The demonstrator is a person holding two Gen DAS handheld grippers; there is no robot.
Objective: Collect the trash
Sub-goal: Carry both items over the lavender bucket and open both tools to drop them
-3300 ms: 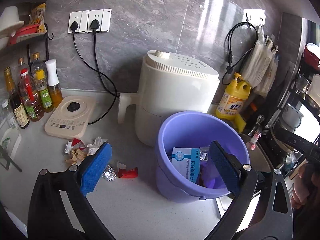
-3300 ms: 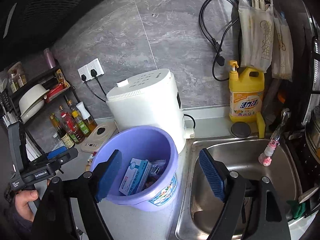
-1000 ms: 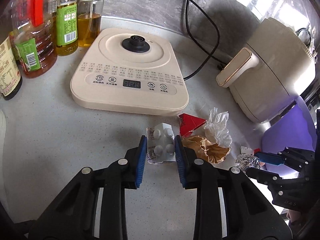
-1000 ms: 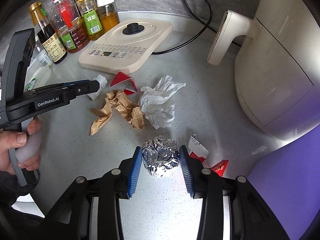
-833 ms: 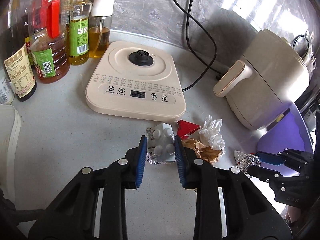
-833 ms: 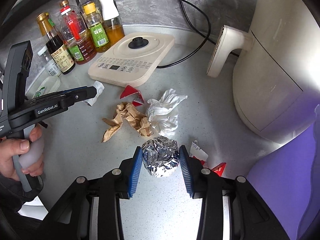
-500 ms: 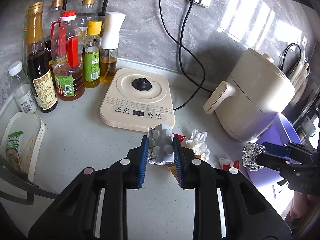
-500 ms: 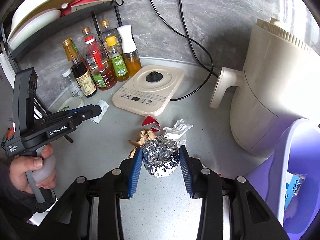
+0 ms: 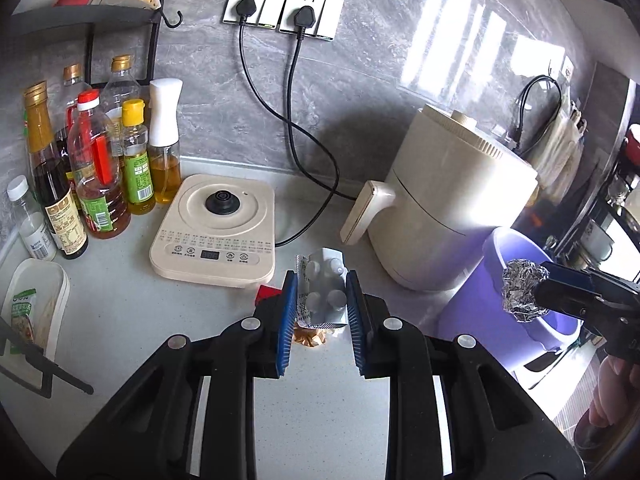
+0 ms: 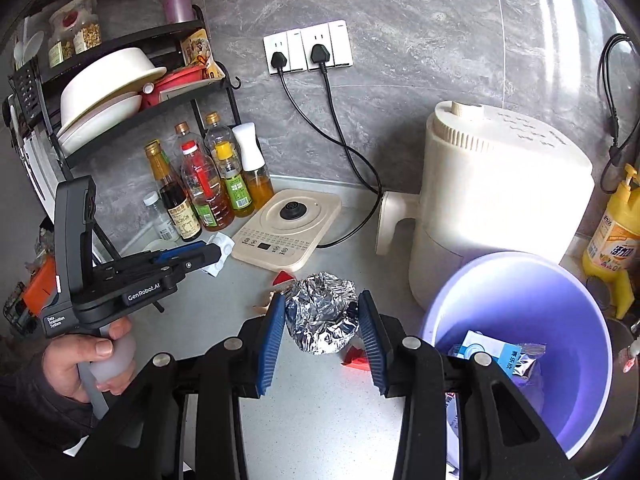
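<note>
My left gripper (image 9: 322, 300) is shut on a white pill blister pack (image 9: 324, 288) and holds it above the counter. My right gripper (image 10: 322, 316) is shut on a crumpled foil ball (image 10: 322, 312), held above the counter just left of the purple bucket (image 10: 520, 280). The foil ball also shows in the left wrist view (image 9: 522, 290), in front of the bucket (image 9: 500, 252). The bucket holds a blue-and-white box (image 10: 492, 354) and wrappers. A red wrapper (image 10: 284, 278) and brown paper (image 9: 308, 338) lie on the counter, partly hidden by the grippers.
A cream air fryer (image 9: 452, 208) stands behind the bucket. An induction cooker (image 9: 216, 232) and several oil and sauce bottles (image 9: 96, 172) stand at the back left. A white tray (image 9: 36, 304) lies at the left. Yellow detergent (image 10: 616, 232) stands at the far right.
Both grippers have risen from the counter with their loads. The right gripper has carried the foil ball toward the purple bucket; the left still holds the blister pack.
</note>
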